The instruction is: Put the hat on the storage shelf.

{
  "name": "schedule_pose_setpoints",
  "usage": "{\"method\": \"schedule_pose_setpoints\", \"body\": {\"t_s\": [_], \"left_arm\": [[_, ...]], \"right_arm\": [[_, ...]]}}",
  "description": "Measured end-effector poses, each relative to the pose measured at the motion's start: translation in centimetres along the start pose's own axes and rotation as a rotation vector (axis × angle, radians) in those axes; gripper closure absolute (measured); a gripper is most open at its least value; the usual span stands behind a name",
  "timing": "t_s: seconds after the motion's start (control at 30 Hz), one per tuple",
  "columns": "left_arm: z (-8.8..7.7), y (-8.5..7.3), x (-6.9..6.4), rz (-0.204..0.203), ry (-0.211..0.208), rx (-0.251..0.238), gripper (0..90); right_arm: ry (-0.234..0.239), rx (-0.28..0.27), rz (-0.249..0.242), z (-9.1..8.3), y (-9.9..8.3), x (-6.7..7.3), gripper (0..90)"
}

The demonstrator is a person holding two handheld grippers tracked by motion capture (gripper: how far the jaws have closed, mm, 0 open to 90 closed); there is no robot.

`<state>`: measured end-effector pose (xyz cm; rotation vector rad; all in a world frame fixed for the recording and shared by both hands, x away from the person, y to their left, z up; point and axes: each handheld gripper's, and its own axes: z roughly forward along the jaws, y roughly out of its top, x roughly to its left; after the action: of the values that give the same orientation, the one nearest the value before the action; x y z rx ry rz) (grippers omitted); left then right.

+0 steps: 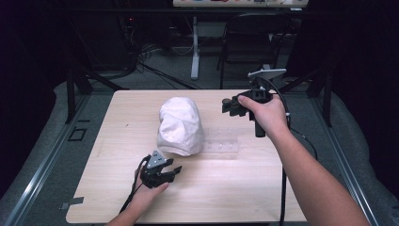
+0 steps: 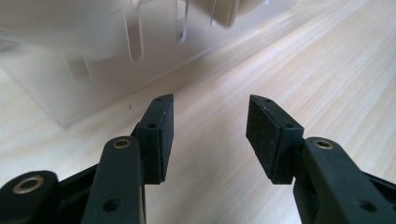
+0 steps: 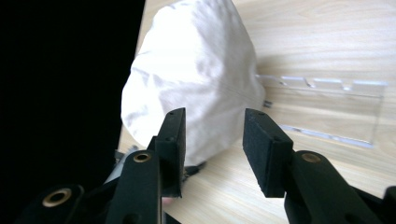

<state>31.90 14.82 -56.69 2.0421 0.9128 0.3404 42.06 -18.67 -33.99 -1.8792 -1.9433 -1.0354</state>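
White cloth-covered mound (image 1: pixel 180 125) sits mid-frame on the clear plastic rack (image 1: pixel 221 141); left gripper (image 1: pixel 170 172) and right gripper (image 1: pixel 229 107) gape empty; a careless grab could drag the cloth off

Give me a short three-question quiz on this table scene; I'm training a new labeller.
1. True or false: the left tool is clamped on the white cap.
2. What lies on the table beside the cap: A) clear plastic rack, B) metal bowl, C) book?
3. Which tool is nearer the table's far edge?

Key: 1 false, its jaws stand open with nothing between them. 2 A. 3 the right tool.
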Motion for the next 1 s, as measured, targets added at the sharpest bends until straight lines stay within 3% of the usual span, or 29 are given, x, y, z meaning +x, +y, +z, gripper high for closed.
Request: {"method": "schedule_pose_setpoints", "body": {"t_s": [0.17,0.37,0.53,0.6,0.93,1.0], "left_arm": [[-0.9,-0.7,0.3,0.000,0.018,0.001,50.3],[-2.3,-1.1,0.9,-0.016,0.025,-0.009,48.8],[-3.2,-1.6,1.5,-0.043,0.031,-0.029,48.6],[-3.7,-1.9,1.9,-0.043,0.035,-0.026,48.5],[-4.6,-2.6,3.2,-0.064,0.066,-0.044,48.5],[-4.6,-2.6,3.4,-0.066,0.072,-0.046,48.5]], "right_arm": [[-0.020,-0.015,-0.030,0.3,-1.6,-1.3,58.2],[-0.099,-0.009,-0.092,1.3,-3.9,-2.8,56.7],[-0.115,-0.001,-0.118,2.0,-5.5,-3.8,54.7],[-0.143,-0.003,-0.163,2.4,-6.7,-4.6,53.6],[-0.172,-0.021,-0.224,4.0,-9.2,-6.7,49.8],[-0.187,-0.039,-0.258,4.4,-10.3,-7.4,49.5]]}}
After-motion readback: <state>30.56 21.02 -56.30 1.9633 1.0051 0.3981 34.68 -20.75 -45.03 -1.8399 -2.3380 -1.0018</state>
